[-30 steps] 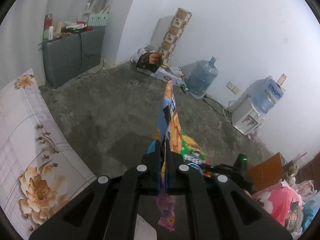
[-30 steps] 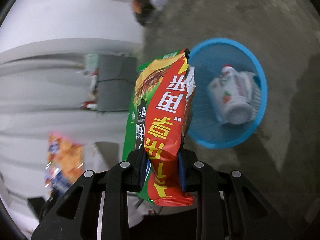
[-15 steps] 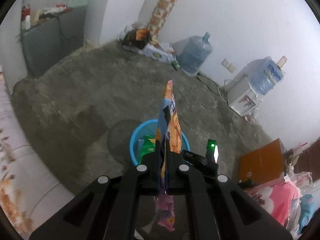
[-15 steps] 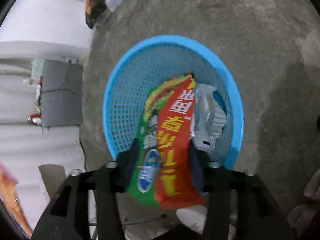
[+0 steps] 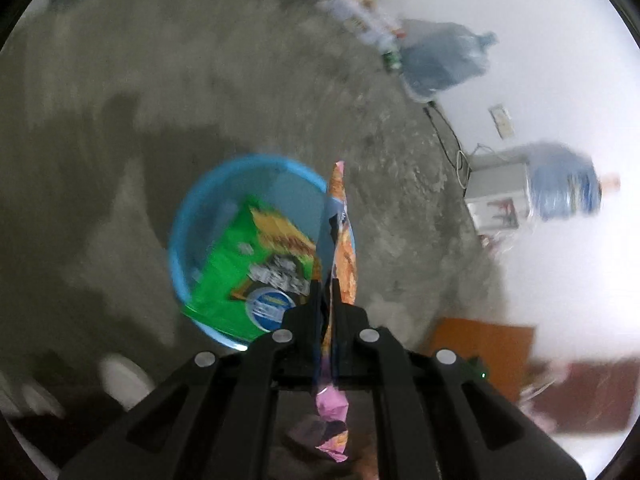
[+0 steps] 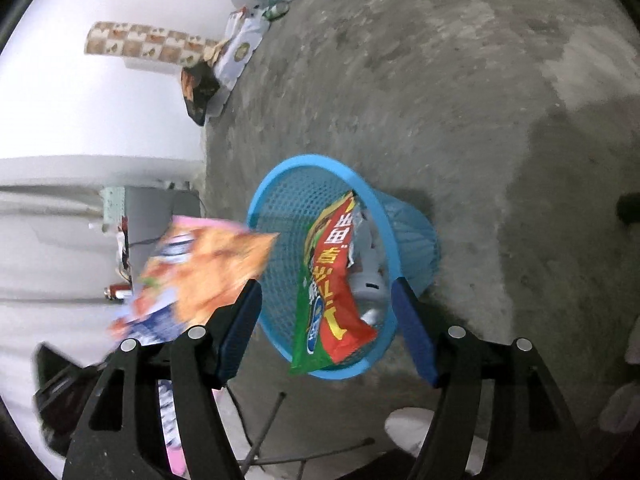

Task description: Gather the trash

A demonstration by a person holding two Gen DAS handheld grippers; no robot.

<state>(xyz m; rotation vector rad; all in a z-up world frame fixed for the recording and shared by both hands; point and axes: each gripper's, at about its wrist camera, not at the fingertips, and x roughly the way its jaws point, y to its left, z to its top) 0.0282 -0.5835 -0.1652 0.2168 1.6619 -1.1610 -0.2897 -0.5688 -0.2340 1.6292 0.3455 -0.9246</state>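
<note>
My right tongs stand spread wide, the jaws having just been opening, and nothing is pinched between them. The red and green snack packet sits ahead of them, between the two blue pads but touching neither, lying inside the blue mesh basket with its lower end poking over the near rim. I judge that packet is delivered, which is why these tongs hang open just above the basket and have no further grip to keep.

My left tongs are pressed together on the orange and pink wrapper, pinching it low down so that most of it stands up ahead of the fingertips and a crumpled pink tail hangs back behind them. I hold it edge-on by a thin fold because it is limp foil and gives nothing firmer to grip. Seen from these tongs the basket lies just ahead and a little left, with the green packet showing inside; the wrapper's tip stands over the basket's right rim, not squarely over the mouth.

So the wrapper is not yet in. I reckon it needs carrying a little further left over the opening before I let go, or it may slide down outside the rim onto the bare concrete floor.
</note>
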